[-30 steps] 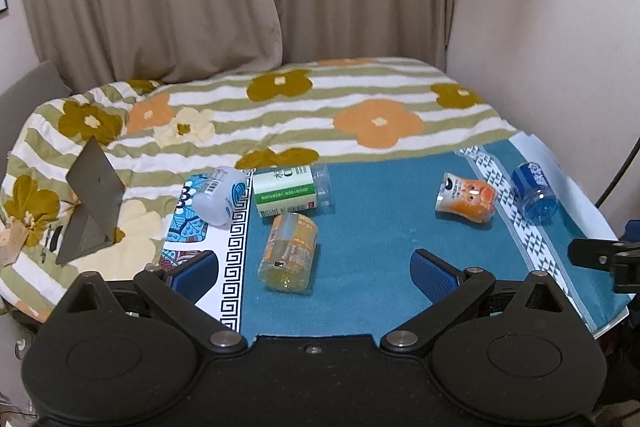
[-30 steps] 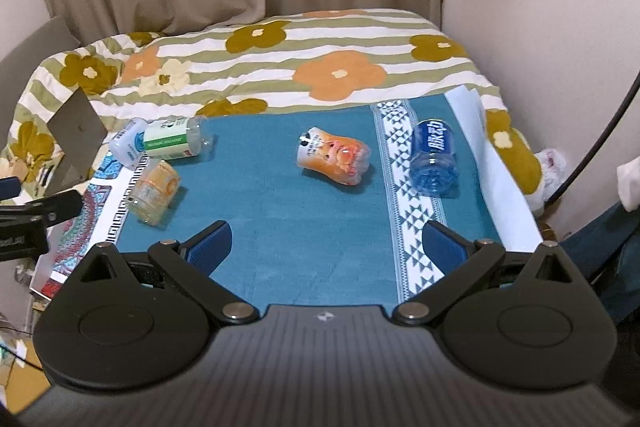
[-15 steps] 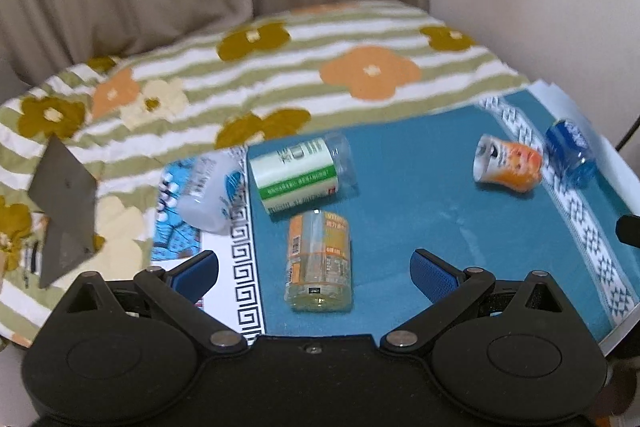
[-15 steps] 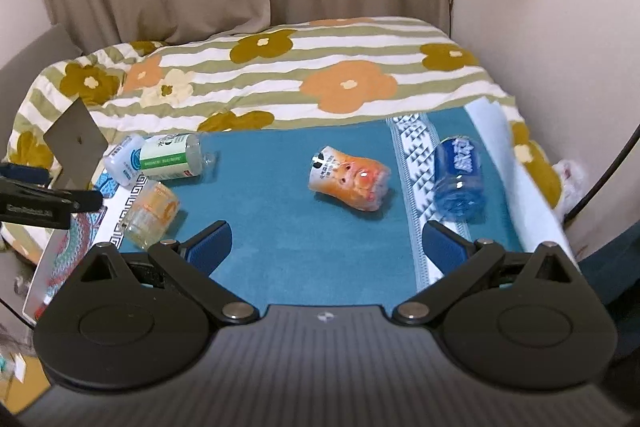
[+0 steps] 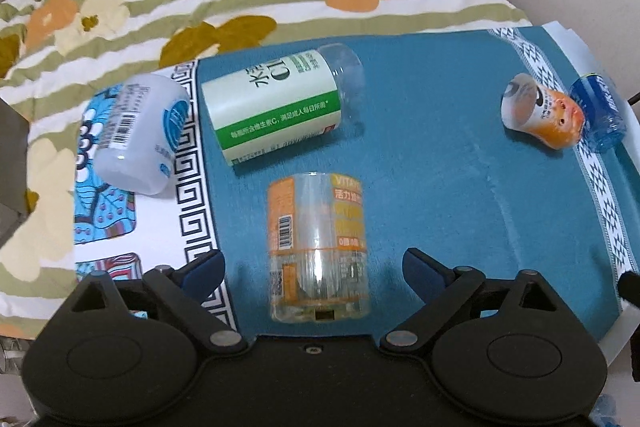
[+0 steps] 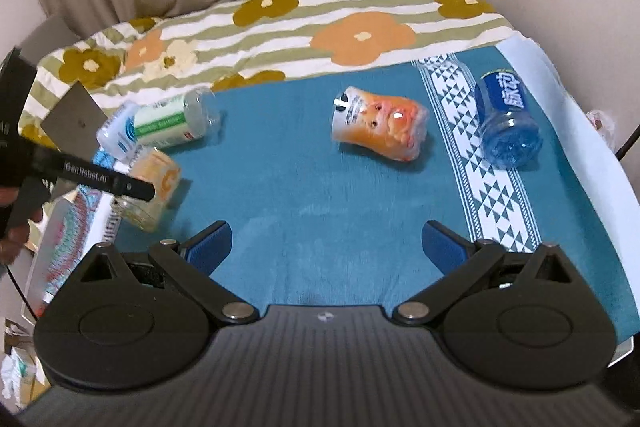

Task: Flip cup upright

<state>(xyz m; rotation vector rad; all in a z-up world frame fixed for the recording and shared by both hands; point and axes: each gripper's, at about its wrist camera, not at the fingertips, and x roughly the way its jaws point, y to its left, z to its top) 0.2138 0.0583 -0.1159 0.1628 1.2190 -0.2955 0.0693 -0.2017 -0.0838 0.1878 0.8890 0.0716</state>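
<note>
Clear plastic, the orange-labelled cup (image 5: 318,247) lay on its side at lower centre, apparently empty, between the spread fingers of the left gripper (image 5: 314,271). The right gripper (image 6: 326,247) hung apart over bare teal cloth (image 6: 304,187) at mid-frame.

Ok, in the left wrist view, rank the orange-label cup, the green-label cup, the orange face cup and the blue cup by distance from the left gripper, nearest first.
From the left gripper, which is open:
1. Orange-label cup, lying on its side between the fingers.
2. Green-label cup, lying just beyond it, slightly left.
3. Orange face cup, far right on the blue cloth.
4. Blue cup, just right of the face cup, by the cloth's edge.
</note>
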